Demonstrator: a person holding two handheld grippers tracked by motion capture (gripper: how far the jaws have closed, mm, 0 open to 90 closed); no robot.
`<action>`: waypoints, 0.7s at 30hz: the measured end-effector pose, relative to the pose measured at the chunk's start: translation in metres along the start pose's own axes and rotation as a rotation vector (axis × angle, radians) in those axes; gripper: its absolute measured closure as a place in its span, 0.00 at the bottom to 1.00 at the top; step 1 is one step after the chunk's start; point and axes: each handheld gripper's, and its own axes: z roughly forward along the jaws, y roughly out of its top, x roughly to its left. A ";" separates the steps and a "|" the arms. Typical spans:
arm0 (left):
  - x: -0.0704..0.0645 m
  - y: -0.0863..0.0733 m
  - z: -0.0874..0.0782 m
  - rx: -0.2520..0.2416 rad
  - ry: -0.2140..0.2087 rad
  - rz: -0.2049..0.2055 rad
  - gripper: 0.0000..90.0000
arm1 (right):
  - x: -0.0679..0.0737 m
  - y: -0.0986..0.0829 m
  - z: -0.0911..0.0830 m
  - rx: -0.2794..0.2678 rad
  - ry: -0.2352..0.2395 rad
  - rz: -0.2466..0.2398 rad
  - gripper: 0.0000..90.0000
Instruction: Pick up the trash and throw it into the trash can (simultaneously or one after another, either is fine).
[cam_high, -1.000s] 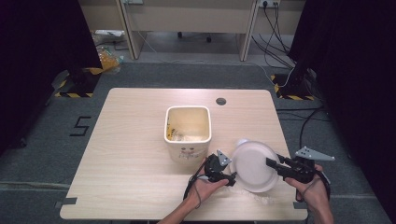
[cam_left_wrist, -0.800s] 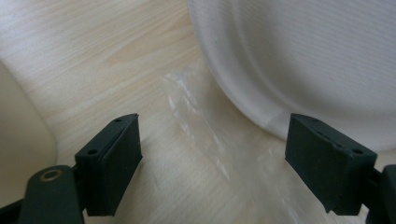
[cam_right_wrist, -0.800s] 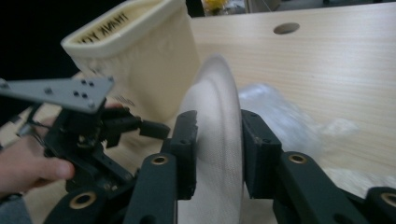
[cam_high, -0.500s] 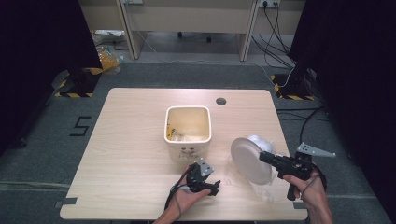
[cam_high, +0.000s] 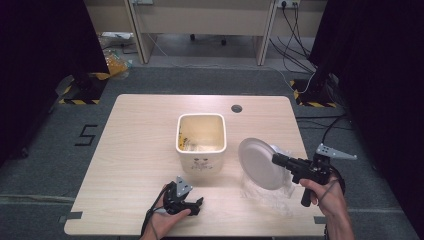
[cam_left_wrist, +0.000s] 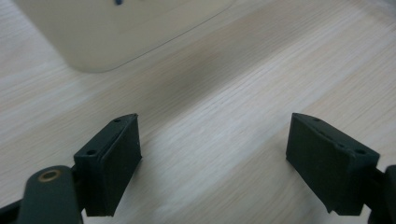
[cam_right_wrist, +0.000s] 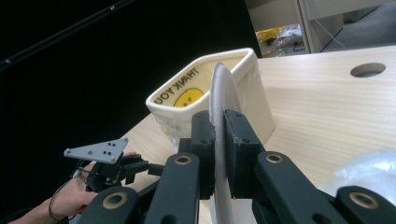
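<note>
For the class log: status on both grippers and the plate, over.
Right gripper shut on round white paper plate, held on edge. Left gripper open, low over table. Cream square bin beside plate.

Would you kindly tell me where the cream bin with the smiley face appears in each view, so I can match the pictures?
High view: the cream bin stands mid-table, left of the white plate held in the right tongs.
Left gripper view: its lower wall fills the top left, beyond the open left tongs.
Right gripper view: it stands at centre, behind the plate.
Shared landmark: the wooden table.
</note>
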 end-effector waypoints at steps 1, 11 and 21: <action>0.001 -0.001 -0.001 0.001 0.004 0.000 0.19 | 0.000 0.000 0.000 0.000 0.000 0.000 0.92; 0.012 -0.011 -0.008 -0.019 -0.014 0.002 0.17 | 0.001 0.037 0.003 -0.049 -0.005 -0.020 0.92; 0.012 -0.011 -0.007 -0.021 -0.013 0.000 0.16 | 0.011 0.075 0.016 -0.075 0.024 -0.041 0.92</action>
